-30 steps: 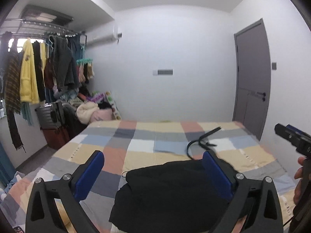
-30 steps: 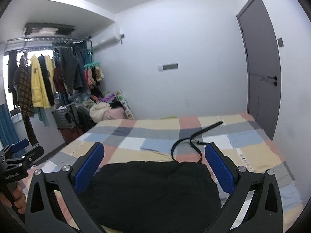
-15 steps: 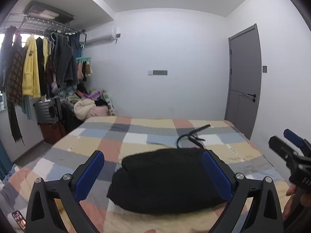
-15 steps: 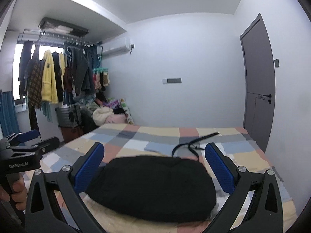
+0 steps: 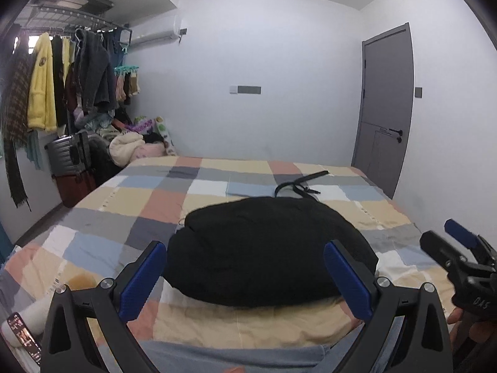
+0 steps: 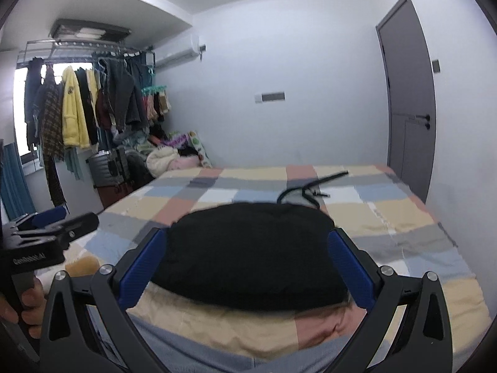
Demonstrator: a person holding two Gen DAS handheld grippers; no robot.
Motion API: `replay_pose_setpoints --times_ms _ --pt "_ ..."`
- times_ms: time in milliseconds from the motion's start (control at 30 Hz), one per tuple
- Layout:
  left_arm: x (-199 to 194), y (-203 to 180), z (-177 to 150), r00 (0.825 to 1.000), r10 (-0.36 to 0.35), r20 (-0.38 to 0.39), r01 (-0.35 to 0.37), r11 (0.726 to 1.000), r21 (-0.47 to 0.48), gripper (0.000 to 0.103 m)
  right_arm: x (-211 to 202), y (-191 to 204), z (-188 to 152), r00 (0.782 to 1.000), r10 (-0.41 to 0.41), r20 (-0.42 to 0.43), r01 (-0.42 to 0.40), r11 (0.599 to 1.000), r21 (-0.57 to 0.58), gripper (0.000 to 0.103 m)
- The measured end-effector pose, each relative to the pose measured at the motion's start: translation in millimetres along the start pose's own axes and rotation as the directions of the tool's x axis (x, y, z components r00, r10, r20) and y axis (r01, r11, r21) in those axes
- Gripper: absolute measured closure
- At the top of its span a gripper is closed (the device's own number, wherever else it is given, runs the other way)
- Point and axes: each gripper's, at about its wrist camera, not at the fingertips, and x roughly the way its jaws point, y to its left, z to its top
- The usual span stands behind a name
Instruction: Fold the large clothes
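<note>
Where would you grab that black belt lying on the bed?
Best guess: take the belt at its straight strap end, which lies flat and clear on the bed. Come from above, tongs across the strap; the looped end sits against the black garment.

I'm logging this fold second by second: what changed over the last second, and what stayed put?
Both hand-held grippers, left and right, pulled back toward the near edge of the patchwork checked bedspread; more of it now shows in front of the folded black garment. Nothing was grasped or released. Both stayed open and empty; the garment and the black belt behind it lay unmoved.
</note>
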Motion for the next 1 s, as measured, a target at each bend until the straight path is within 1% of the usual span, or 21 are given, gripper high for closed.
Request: replay_pose_setpoints --times_ms 200,267,333,400,467,633,800,1000 --pt "16 4 -18 0.999 0.008 -0.032 -0.009 1.000 -0.022 0.001 14 -4 -21 0.998 0.004 -0.061 -0.003 1.000 0.017 0.000" --pt "24 5 -24 0.998 0.030 -0.048 -0.031 0.999 -0.024 0.001 18 -4 -25 0.998 -0.006 -0.070 0.007 1.000 0.001 0.000" --pt "32 8 -28 0.998 0.035 -0.060 -0.036 0.999 -0.024 0.001 22 -3 -28 0.998 -0.023 -0.066 0.022 1.000 -0.008 0.000" --pt "41 11 -33 0.995 0.053 -0.083 -0.055 0.998 -0.021 0.001 30 -4 -32 0.995 -0.030 -0.099 0.030 1.000 0.000 0.000" --pt "47 16 -37 0.993 0.062 -0.100 -0.065 0.997 -0.034 0.001 33 -6 -36 0.994 -0.035 -0.106 0.036 0.999 0.012 0.000" --pt "54 20 -45 0.990 0.066 -0.123 -0.071 0.997 -0.036 0.001 37 -6 -41 0.991 -0.053 -0.127 0.056 0.998 0.018 0.000" --pt "54 20 -47 0.990 0.053 -0.130 -0.058 0.998 -0.036 0.001 38 -6 -44 0.989 -0.053 -0.140 0.057 0.998 0.023 0.000" --pt "49 22 -45 0.991 0.049 -0.126 -0.055 0.997 -0.046 0.001 35 -7 -42 0.990 -0.056 -0.128 0.060 0.998 0.032 0.000"
